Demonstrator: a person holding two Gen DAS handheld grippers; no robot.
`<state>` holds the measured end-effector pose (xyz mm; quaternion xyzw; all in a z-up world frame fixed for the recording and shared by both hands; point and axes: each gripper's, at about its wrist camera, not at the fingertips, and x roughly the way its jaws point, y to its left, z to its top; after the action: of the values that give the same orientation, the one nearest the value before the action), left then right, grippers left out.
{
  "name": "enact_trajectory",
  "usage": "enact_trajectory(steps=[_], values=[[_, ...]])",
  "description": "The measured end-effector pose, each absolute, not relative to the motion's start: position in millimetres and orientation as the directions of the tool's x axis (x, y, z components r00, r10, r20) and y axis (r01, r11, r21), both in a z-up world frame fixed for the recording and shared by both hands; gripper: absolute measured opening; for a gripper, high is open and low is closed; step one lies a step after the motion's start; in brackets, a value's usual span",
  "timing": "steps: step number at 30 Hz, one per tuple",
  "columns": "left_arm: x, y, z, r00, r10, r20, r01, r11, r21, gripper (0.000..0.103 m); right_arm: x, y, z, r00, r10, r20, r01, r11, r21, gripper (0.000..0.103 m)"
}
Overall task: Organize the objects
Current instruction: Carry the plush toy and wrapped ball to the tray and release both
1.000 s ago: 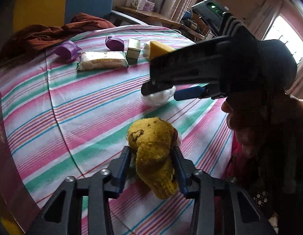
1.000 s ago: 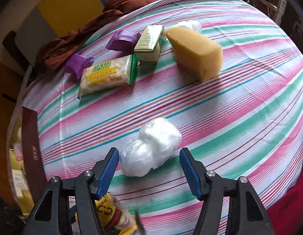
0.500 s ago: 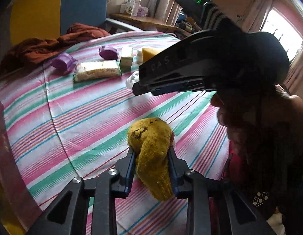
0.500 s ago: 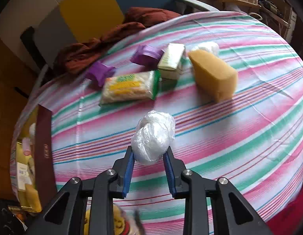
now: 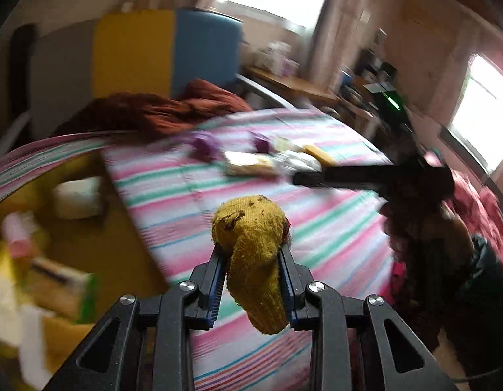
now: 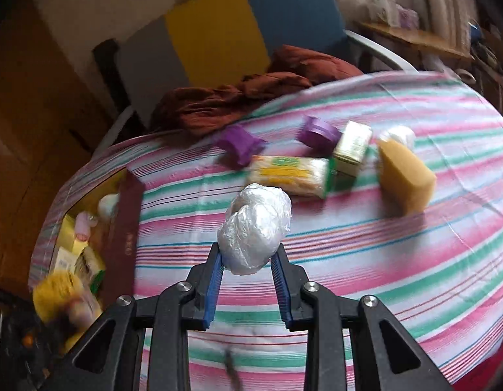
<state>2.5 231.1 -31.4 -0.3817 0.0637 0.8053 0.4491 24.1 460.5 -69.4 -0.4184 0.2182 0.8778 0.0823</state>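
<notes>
Both grippers have lifted their loads off the surface (image 6: 349,260) since the earlier frame; the left gripper (image 5: 251,260) is clamped on one yellow knitted sock (image 5: 251,247), the right gripper (image 6: 246,259) clamped on one white plastic-wrapped ball (image 6: 254,224), each held clear above the striped cloth. Remaining near the far edge: two purple pieces (image 6: 241,143), one noodle packet (image 6: 290,174), one small green-and-white carton (image 6: 352,146), one yellow sponge (image 6: 404,176), one white bundle (image 6: 399,135) behind it, all close together. Middle and near stretches of cloth lie open; one open box (image 6: 127,221) of mixed goods sits at the left edge; one brown garment (image 6: 238,101) is heaped at the far left corner.
</notes>
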Motion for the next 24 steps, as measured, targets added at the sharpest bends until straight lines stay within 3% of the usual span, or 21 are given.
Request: enact_trajectory(steps=[11,17,24], values=[[-54.4,94.5,-29.4,-0.544,0.521,-0.658,-0.491,-0.833,-0.255,0.031,-7.9,345.4,-32.3,-0.66,-0.198,-0.725,-0.06,-0.948,0.313,0.029],[-65.8,54.7,-35.2,-0.612,0.435,-0.661,-0.387,-0.893,-0.229,0.031,-16.0,287.3,-35.2,-0.621,-0.268,-0.736,0.048,-0.951,0.306,0.029],[-65.7,44.9,-29.6,-0.675,0.36,-0.644,-0.34,-0.926,-0.162,0.033,-23.3,251.6,-50.4,-0.578,-0.244,-0.779,0.069,-0.966,0.251,0.029]])
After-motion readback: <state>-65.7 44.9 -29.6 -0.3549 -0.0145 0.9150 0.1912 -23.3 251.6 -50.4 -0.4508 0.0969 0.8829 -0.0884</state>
